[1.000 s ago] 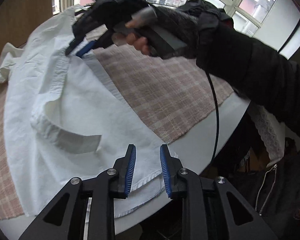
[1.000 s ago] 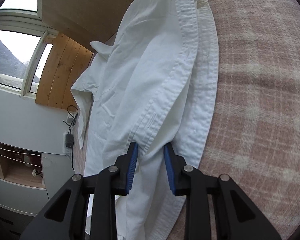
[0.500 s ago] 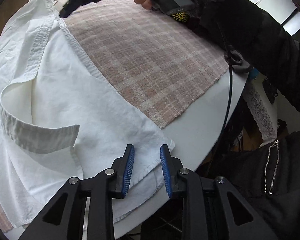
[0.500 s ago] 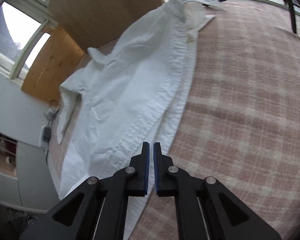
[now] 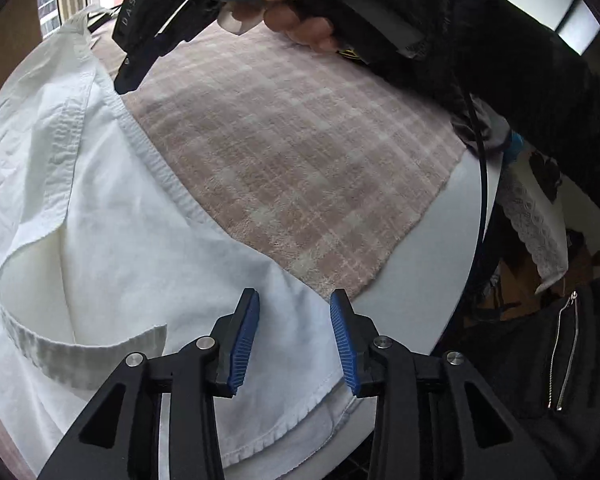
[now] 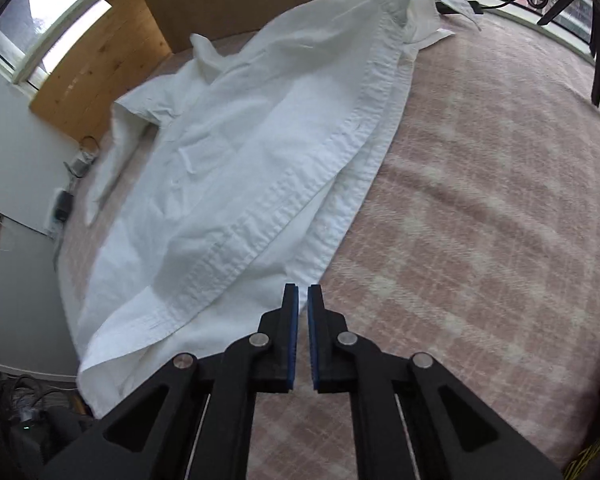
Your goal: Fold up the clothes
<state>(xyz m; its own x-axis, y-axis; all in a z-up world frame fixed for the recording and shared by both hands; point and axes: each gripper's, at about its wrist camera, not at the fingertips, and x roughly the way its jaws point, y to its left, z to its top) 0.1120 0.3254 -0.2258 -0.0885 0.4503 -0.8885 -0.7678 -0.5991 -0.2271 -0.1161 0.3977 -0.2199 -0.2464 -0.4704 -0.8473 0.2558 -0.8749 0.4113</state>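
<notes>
A white button-up shirt lies spread on a pink plaid cloth, its hem corner reaching the round table's edge. My left gripper is open just above that hem corner, with fabric showing between its blue pads. In the right wrist view the shirt stretches away with its collar at the far end. My right gripper is shut and holds nothing, hovering by the button placket's edge. The left wrist view also shows the right gripper in a gloved hand.
The white table rim curves at the right, with a black cable hanging past it. A dark jacket and lace fabric sit beyond the edge. Wooden panels and windows lie behind the table.
My right gripper went from open around the placket to shut, then drew back and up from the shirt. My left gripper stayed open and came closer to the hem corner.
</notes>
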